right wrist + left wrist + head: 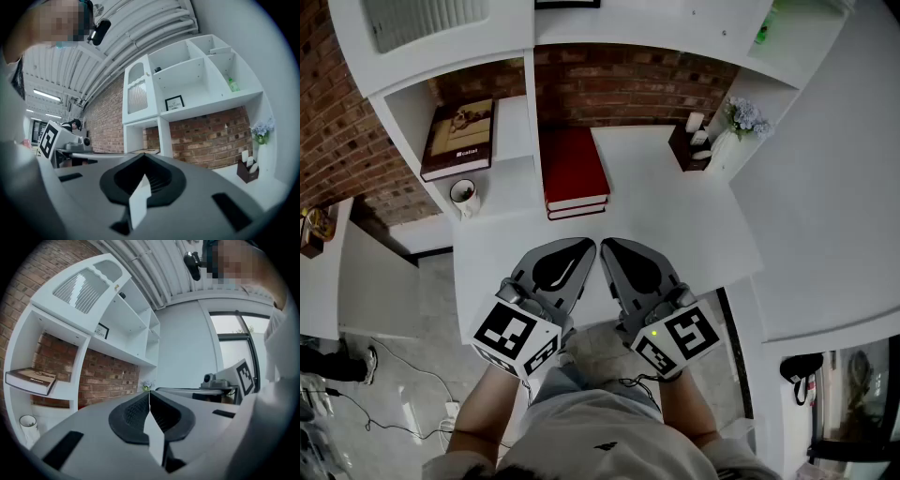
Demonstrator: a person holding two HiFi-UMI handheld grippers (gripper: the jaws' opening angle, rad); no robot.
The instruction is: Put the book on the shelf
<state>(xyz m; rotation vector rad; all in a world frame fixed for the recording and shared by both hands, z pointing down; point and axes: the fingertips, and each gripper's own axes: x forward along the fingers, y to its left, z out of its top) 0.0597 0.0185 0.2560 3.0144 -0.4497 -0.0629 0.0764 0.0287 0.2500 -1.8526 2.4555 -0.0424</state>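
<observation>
Looking down, I see the red book [574, 169] lying flat on the desk [675, 216], twelve o'clock of my left gripper [587, 246] and right gripper [606, 244]. It is stiff, probably heavy, and best pinched at its near edge. Left gripper view: jaws together, empty. Right gripper view: likewise.

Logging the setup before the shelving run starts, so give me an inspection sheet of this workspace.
Surface: white desk, mostly bare.
Job's things: stack of red books flat on the desk, back by the brick wall; brown book lying in the left compartment of the shelf unit.
Clutter: mug below that compartment; dark holder and flower vase at right.
Grippers: left gripper and right gripper side by side over the desk's near edge, jaws shut, empty.
Cables: cables on the floor, left.
Surroundings: brick wall behind the shelf unit.
</observation>
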